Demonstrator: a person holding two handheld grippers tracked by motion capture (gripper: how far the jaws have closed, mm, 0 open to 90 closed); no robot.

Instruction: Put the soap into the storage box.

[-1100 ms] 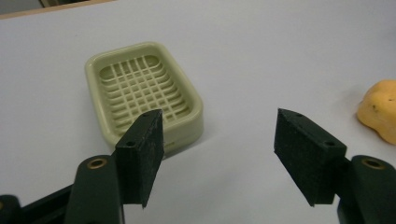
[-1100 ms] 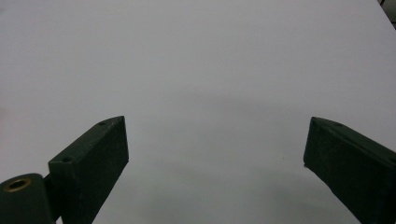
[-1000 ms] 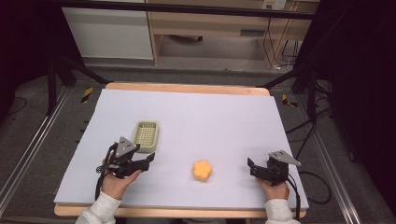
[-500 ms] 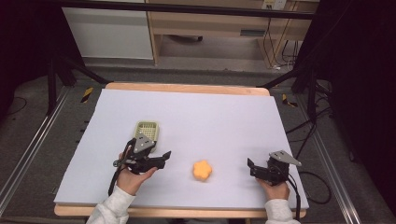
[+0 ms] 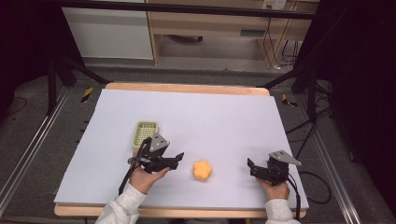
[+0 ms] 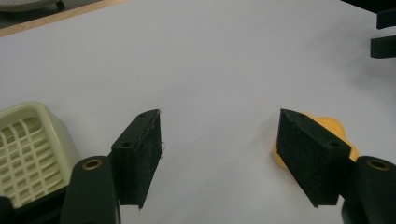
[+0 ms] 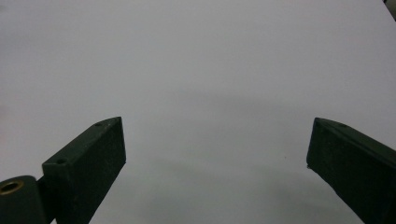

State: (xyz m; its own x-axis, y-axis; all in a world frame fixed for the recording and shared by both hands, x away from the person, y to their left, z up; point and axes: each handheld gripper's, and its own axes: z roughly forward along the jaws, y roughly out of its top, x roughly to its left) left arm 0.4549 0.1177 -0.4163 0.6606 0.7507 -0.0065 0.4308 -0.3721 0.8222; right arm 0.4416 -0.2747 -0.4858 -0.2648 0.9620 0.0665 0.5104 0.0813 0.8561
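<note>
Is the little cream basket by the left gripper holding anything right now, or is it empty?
Empty. The cream basket shows only its bare grid floor in the high view, and the orange piece lies apart on the white table.

Open white table point(image 5: 224, 116) lies ahead; just the orange piece point(image 5: 202, 170) and cream basket point(image 5: 144, 133) obstruct near the front.

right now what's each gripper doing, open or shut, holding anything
left gripper: open, fingers have just been opening, nothing between them, orange toy beside it.
right gripper: open, holding nothing.
</note>
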